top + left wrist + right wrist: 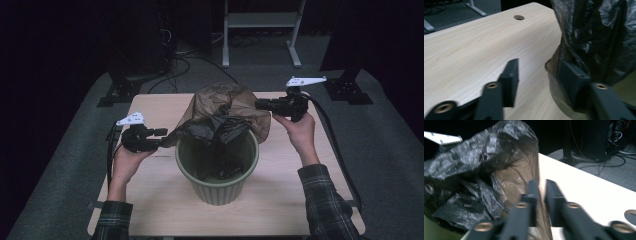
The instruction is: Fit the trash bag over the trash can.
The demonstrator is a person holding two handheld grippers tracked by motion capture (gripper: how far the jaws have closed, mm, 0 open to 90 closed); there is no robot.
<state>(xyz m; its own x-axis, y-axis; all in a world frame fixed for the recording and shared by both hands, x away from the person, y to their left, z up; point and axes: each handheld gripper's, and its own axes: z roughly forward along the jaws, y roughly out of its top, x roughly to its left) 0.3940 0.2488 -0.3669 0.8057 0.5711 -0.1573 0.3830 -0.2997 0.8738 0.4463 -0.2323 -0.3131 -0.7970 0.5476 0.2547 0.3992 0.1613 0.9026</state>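
A ribbed green bin (217, 185) stands mid-table with a dark, crumpled plastic bag (225, 110) billowing up out of it. My left gripper (165, 136) is level at the bag's left edge. In the left gripper view the left gripper (537, 67) has its jaws apart over bare table, and the bag (599, 32) hangs against the right-hand jaw above the bin rim (559, 100). My right gripper (258, 104) is raised at the bag's far right side. Its own view has the right gripper (541, 186) shut on the bag's (486, 170) thin brown film.
The wooden table (160, 107) has a cable hole (518, 17) near its far edge. Behind it, on the grey floor, are a white desk frame (260, 20), loose cables (185, 60) and black stand feet (117, 92) at both corners.
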